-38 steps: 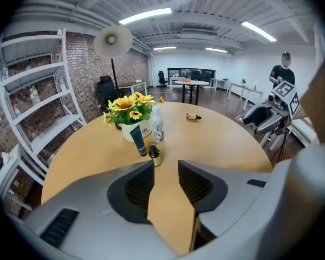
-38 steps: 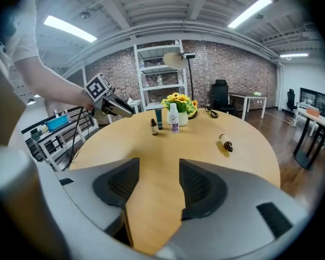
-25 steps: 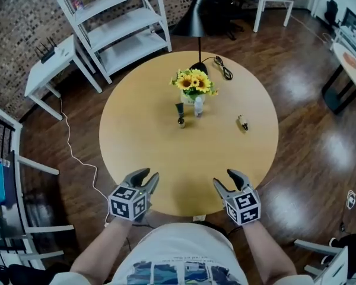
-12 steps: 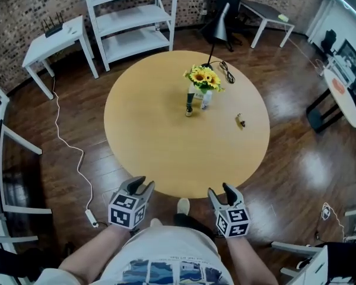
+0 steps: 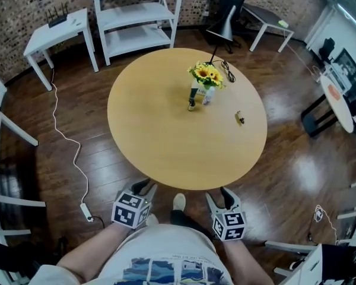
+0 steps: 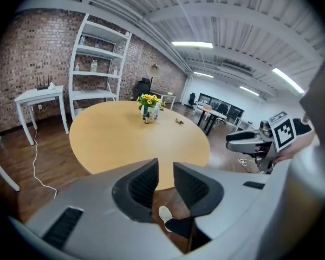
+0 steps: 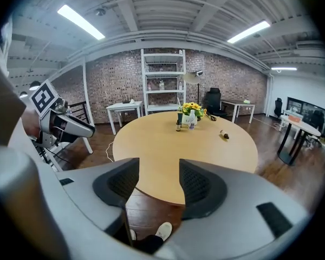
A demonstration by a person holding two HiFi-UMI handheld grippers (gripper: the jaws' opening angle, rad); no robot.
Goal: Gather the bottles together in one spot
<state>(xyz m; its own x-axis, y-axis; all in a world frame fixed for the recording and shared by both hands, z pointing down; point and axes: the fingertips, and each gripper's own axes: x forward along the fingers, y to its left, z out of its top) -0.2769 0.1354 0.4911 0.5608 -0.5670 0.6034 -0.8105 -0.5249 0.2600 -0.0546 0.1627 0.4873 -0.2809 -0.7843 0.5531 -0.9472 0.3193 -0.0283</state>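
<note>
The left gripper [image 5: 146, 186] was closing its fingers on nothing; the right gripper [image 5: 217, 193] held its fingers wide apart, empty. A dark bottle [image 5: 191, 104] and a clear bottle [image 5: 206, 96] stood beside the flowers [image 5: 206, 75]. The third bottle [image 5: 240, 119] lay well apart on the table [image 5: 160, 147] and might roll away if nudged.

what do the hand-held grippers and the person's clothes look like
The left hand-held gripper, its jaws closing on nothing, and the right hand-held gripper are grey plastic with curved jaws, dark ribbed lining and a cube of black-and-white square markers. The person wears a light short-sleeved shirt with a blue print.
</note>
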